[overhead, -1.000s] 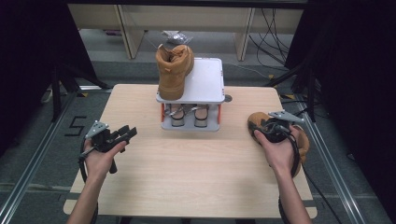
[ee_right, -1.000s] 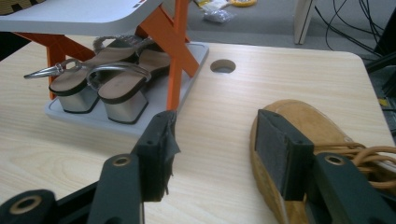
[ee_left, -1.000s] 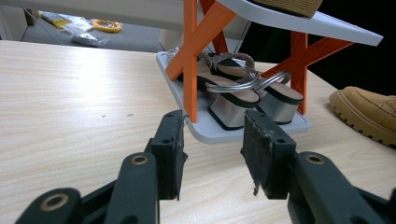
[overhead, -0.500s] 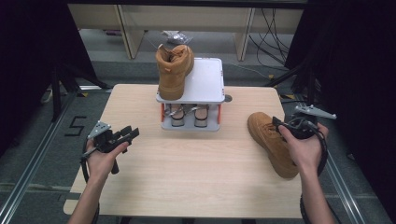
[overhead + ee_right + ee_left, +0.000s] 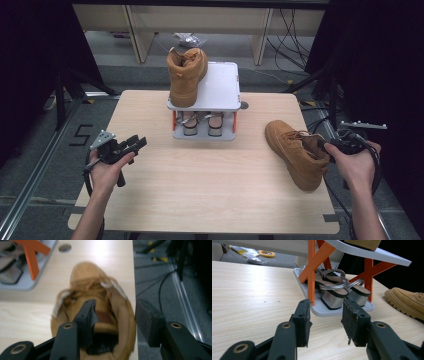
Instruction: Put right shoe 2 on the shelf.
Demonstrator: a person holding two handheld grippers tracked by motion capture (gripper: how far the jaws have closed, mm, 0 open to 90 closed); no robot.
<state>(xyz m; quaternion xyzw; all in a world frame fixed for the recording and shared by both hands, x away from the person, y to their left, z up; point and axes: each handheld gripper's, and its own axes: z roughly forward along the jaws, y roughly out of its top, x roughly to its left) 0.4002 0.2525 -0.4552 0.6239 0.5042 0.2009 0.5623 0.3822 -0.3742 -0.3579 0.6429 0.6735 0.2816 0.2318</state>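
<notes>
One tan boot (image 5: 186, 75) stands on the top shelf of a white shoe rack (image 5: 222, 85) with orange struts. Its mate (image 5: 295, 152) lies on the table at the right, toe pointing to the rack. My right gripper (image 5: 332, 146) is at this boot's collar (image 5: 125, 315). In the right gripper view the right gripper (image 5: 116, 306) is open, one jaw inside the boot's mouth, the other outside, the collar wall loose between them. My left gripper (image 5: 132, 145) hovers open and holds nothing at the table's left. In its own view the left gripper (image 5: 325, 306) faces the rack.
A pair of silver-heeled sandals (image 5: 337, 287) sits on the rack's lower shelf (image 5: 202, 134). The table's right edge (image 5: 320, 165) runs close beside the lying boot. Cables and black stands (image 5: 325, 75) crowd the floor at the right.
My right hand has slid to the right, off the top of the lying boot to its collar end, uncovering it. The boot and my left hand have stayed put.
</notes>
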